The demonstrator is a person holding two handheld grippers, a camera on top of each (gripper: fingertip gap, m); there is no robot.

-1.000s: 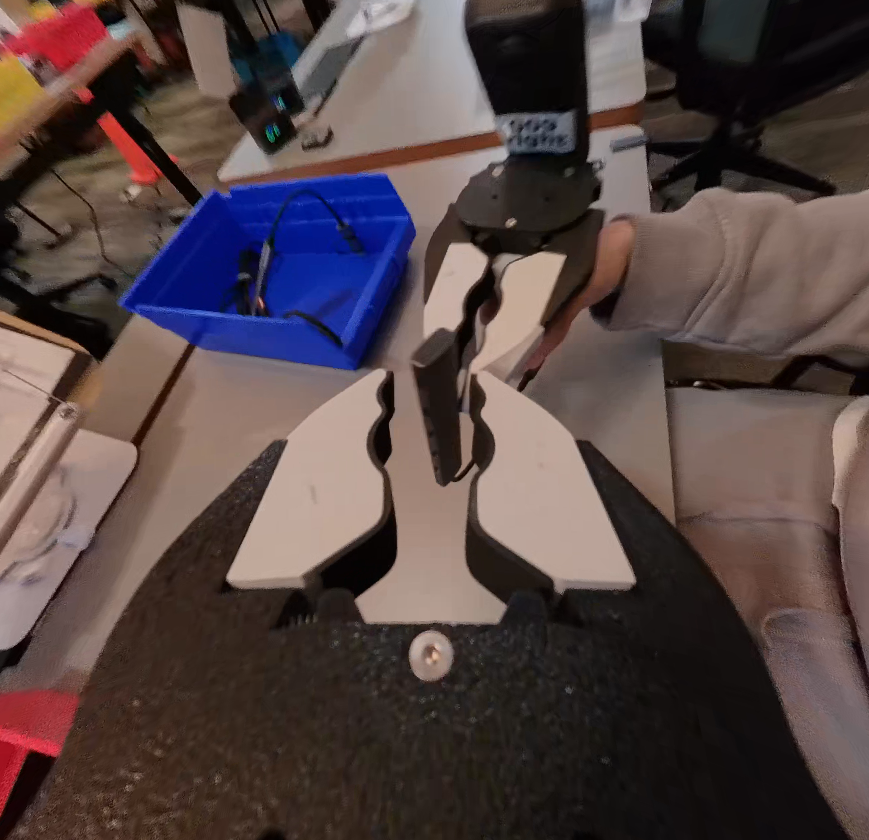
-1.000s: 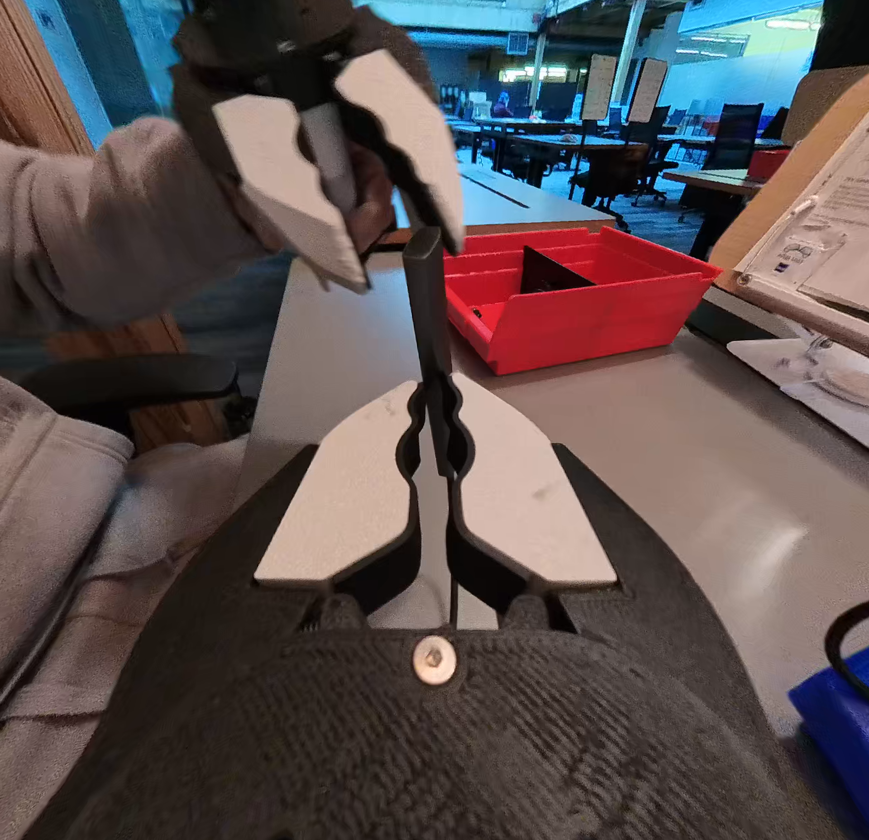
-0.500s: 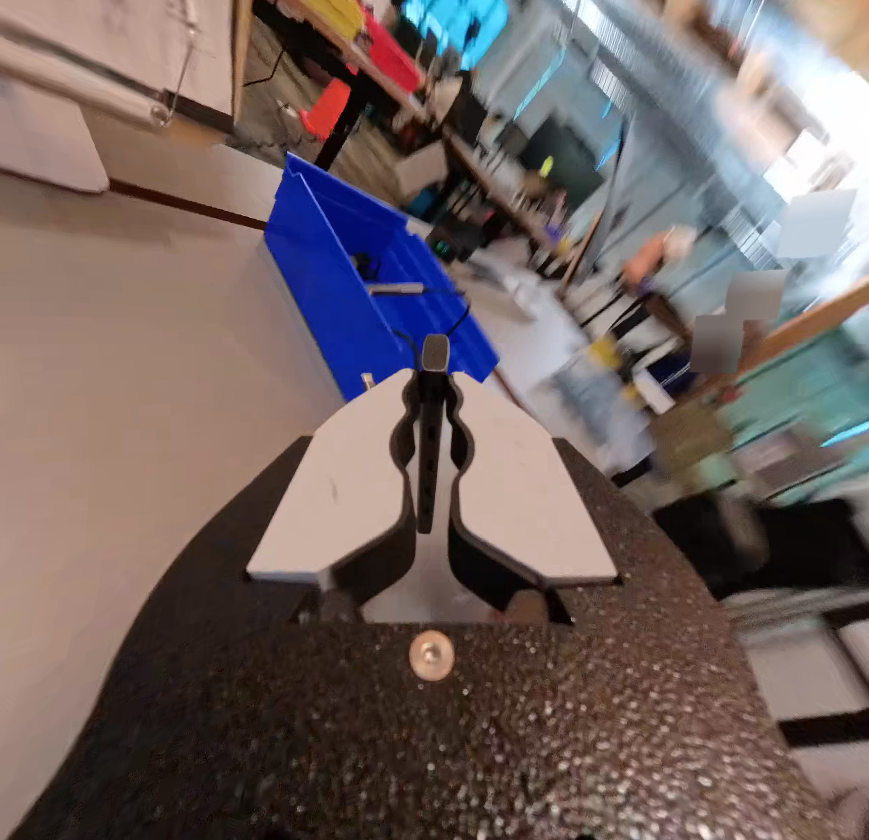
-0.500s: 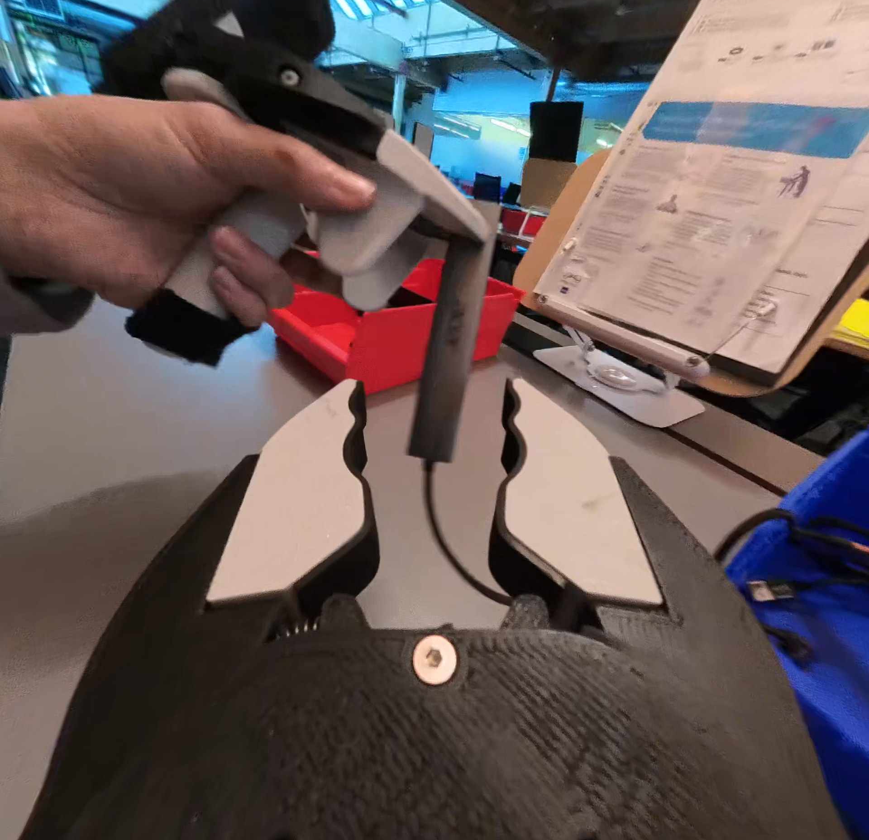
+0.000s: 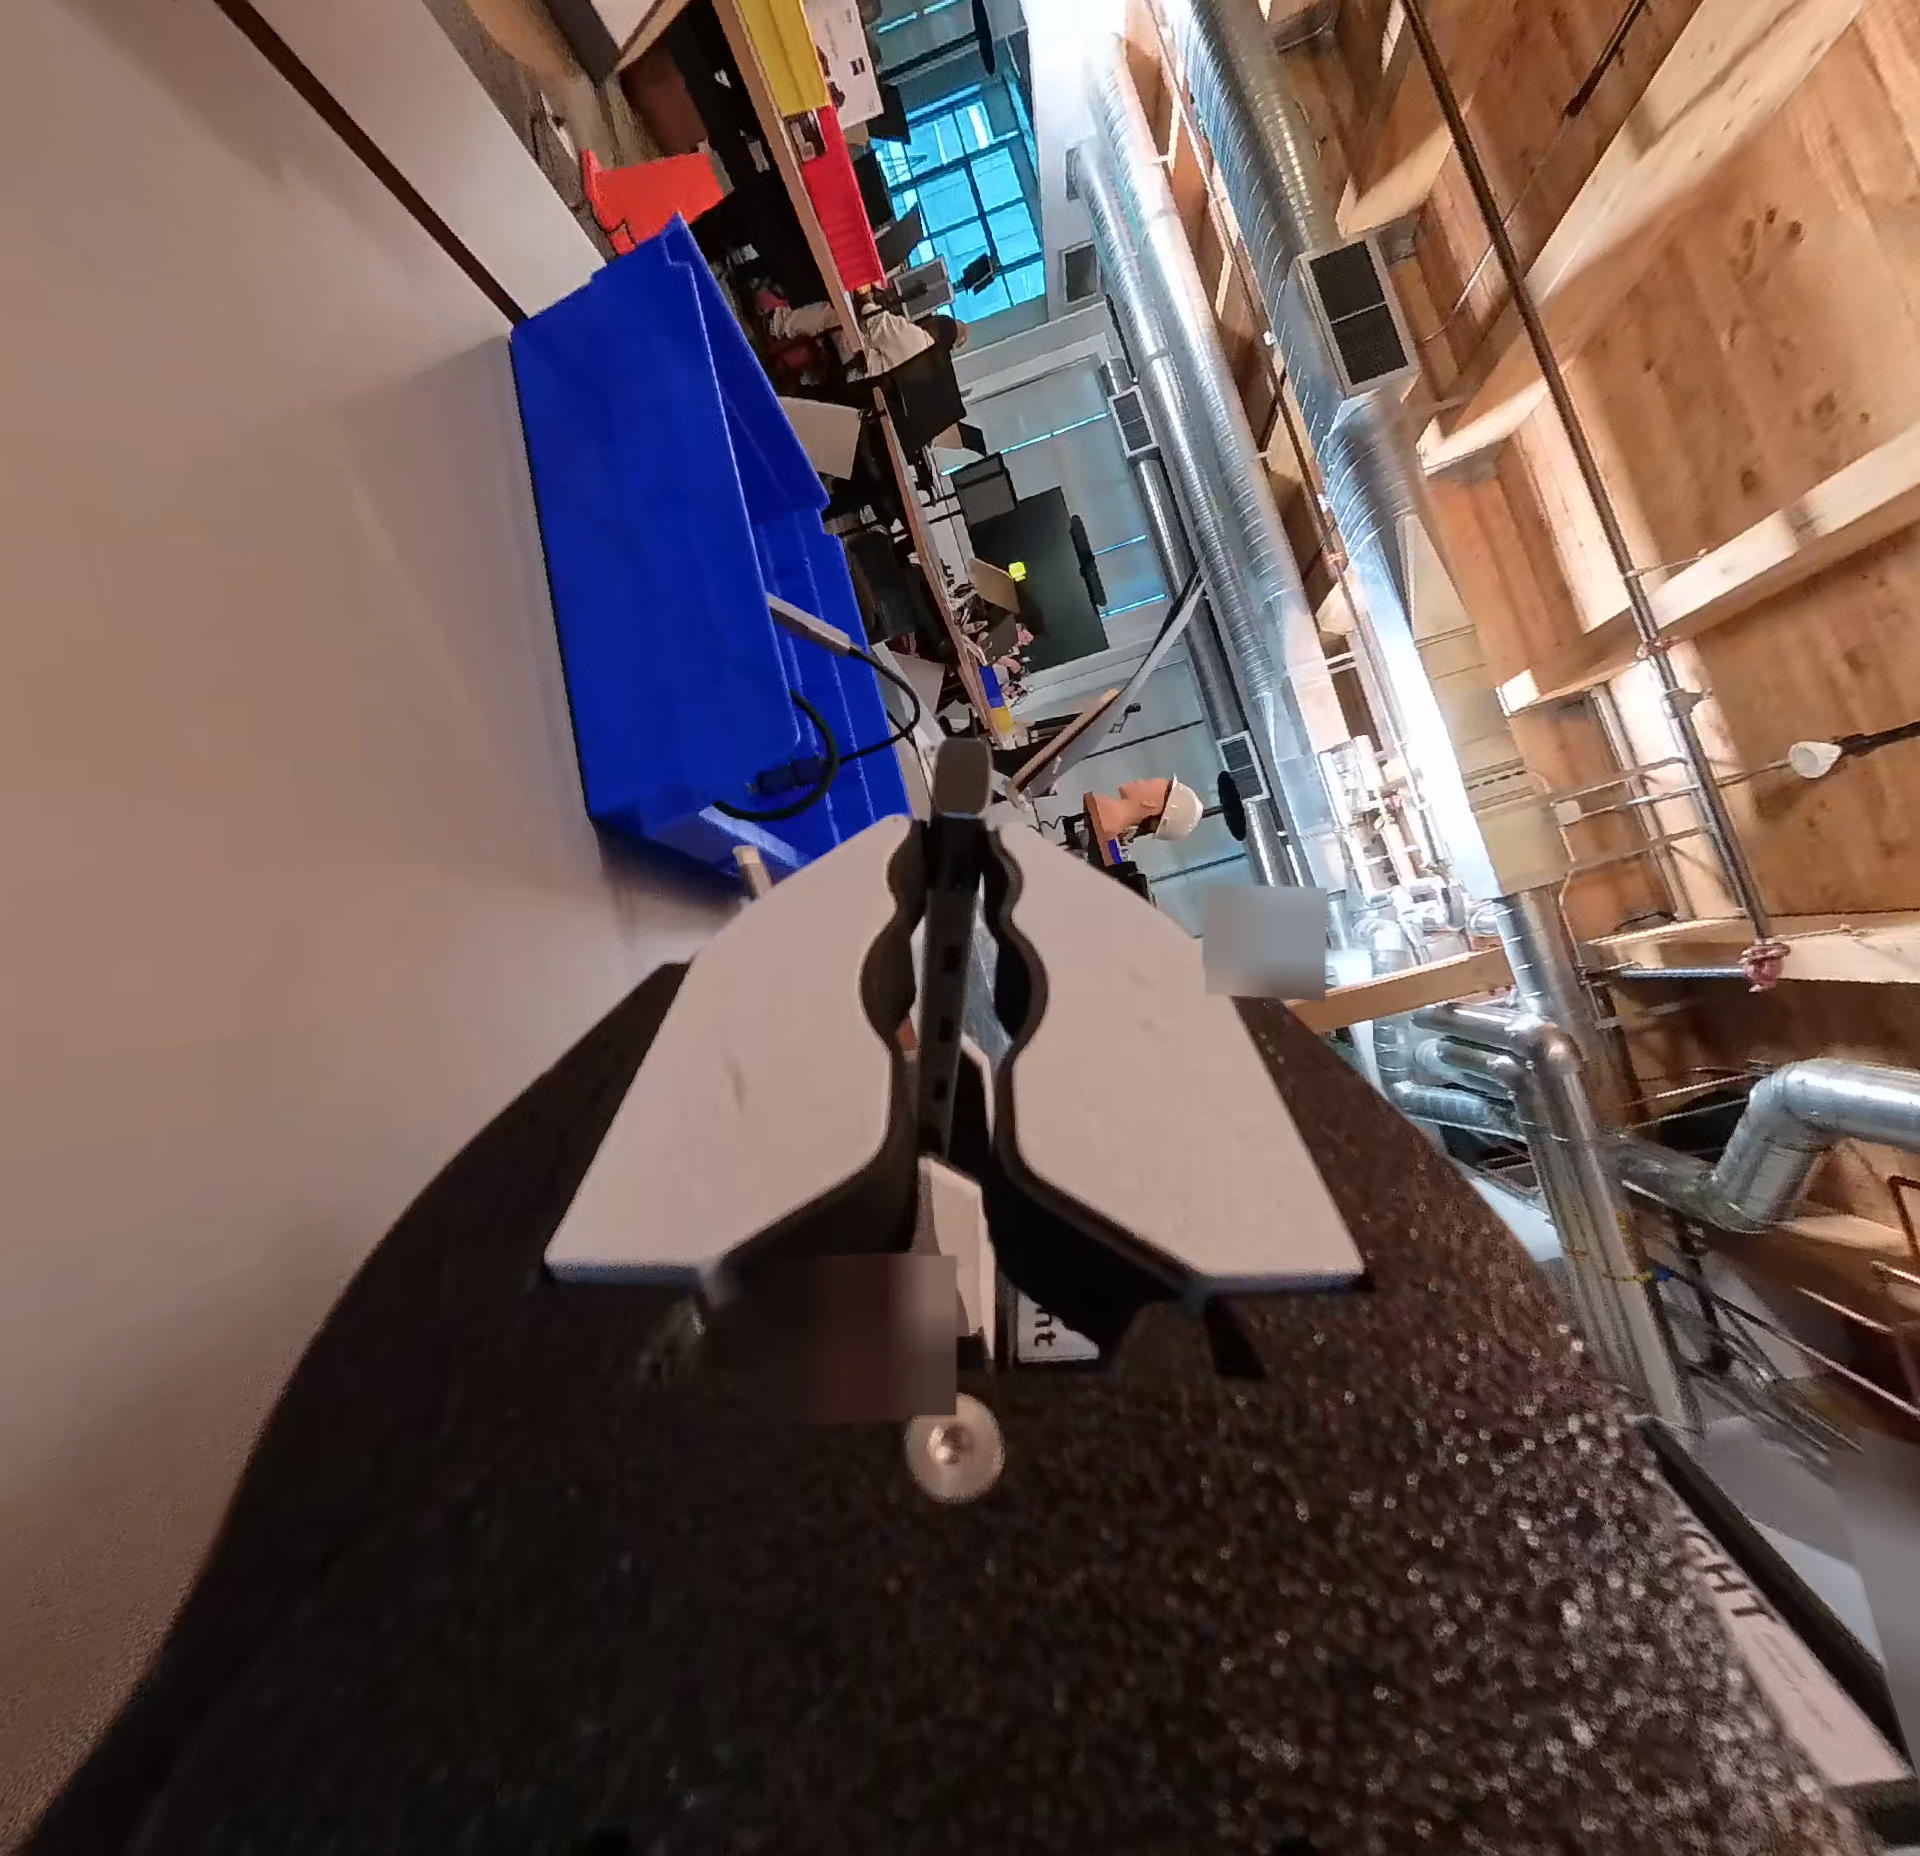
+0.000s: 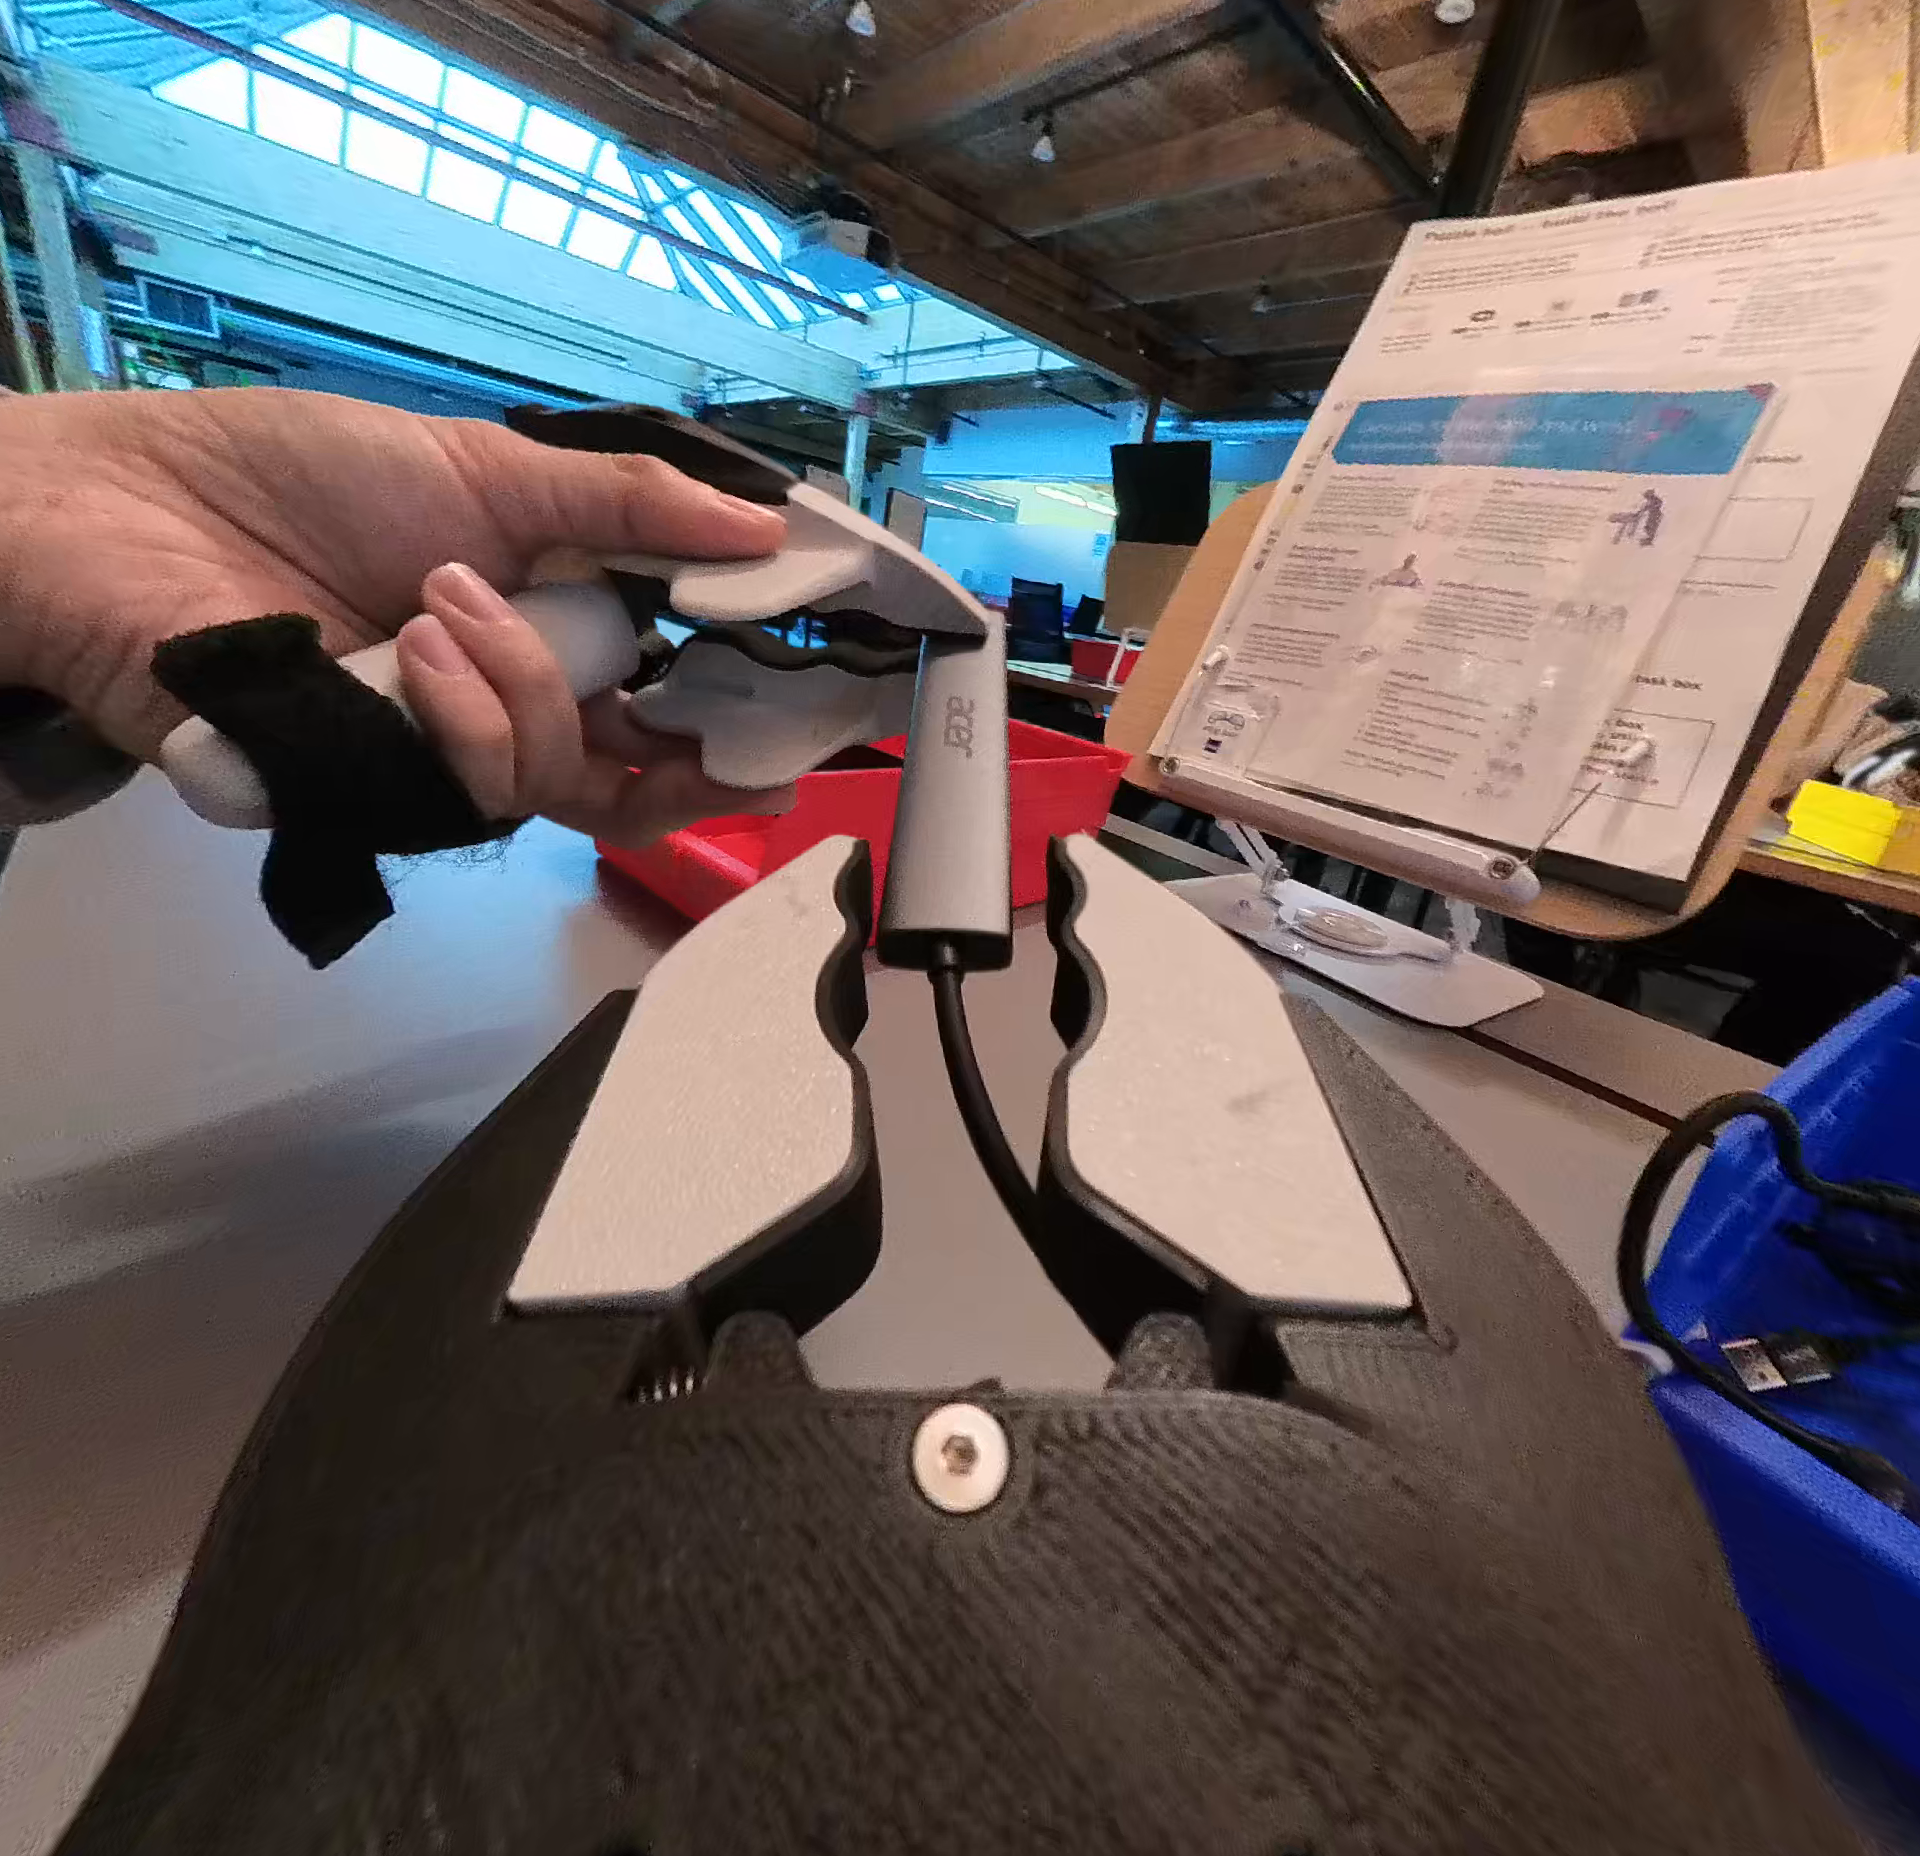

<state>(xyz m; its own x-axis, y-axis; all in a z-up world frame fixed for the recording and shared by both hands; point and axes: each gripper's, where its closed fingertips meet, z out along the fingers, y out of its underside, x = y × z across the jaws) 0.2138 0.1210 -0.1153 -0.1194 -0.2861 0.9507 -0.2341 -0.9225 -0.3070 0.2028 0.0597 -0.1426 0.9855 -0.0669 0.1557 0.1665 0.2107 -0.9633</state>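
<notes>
Your grey table [image 6: 156, 1058] spreads under both tools. On its far side, to the right, a tilted document stand [image 6: 1351, 830] carries printed sheets. A blue bin [image 6: 1808, 1494] sits at your near right with black cables [image 6: 1662, 1204] draped over its rim; in the left wrist view the same blue bin [image 5: 644, 580] lies just ahead of the fingers, cables [image 5: 821, 757] trailing from it. A red bin [image 6: 883, 798] stands farther off, behind the hub.

Your left hand [image 6: 343, 559] grips the handle of the left gripper [image 6: 904, 653], which reaches in from the left with its fingers turned sideways. Its jaws are closed tight on the top end of a slim grey USB hub [image 6: 951, 798]; in its own view the left gripper [image 5: 951, 850] pinches the hub [image 5: 948, 965] edge-on, the tip poking past the fingertips.

The hub hangs tilted above the table, its lower end dipping between the tips of your right gripper [image 6: 956, 871]. Those jaws are spread wide, clear of the hub on both sides and holding nothing. The hub's black cord [image 6: 977, 1089] runs down through the gap toward you.
</notes>
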